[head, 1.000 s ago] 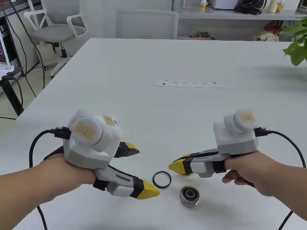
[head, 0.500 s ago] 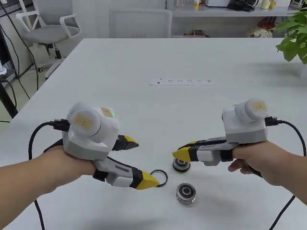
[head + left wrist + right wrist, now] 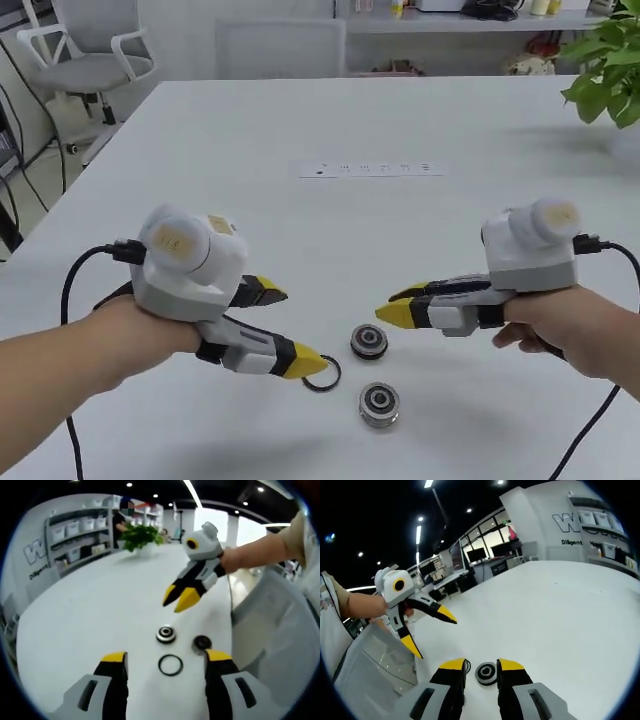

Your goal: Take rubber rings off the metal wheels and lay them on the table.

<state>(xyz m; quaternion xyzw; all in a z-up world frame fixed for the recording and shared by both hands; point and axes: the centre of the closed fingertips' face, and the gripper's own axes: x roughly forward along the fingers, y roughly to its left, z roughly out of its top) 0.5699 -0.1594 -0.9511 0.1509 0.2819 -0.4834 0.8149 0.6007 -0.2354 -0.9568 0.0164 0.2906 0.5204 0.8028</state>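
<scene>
On the white table point(image 3: 300, 130): two grippers, two metal wheels, one loose rubber ring.
Each of the person's hands holds one gripper above the near part of the table, and the two tips point toward each other. The left gripper point(image 3: 298, 328) has its jaws spread wide. The right gripper point(image 3: 397, 306) has its jaws narrow, with only a small gap, and they hold nothing. Between the two grippers lie the two wheels, apart from each other: the far wheel point(image 3: 369, 341) just under the right gripper's tip, and the near wheel point(image 3: 379, 402) closer to the person. The rubber ring point(image 3: 170, 665) lies flat on the table beside the wheels, at the tip of the left gripper's lower jaw.
</scene>
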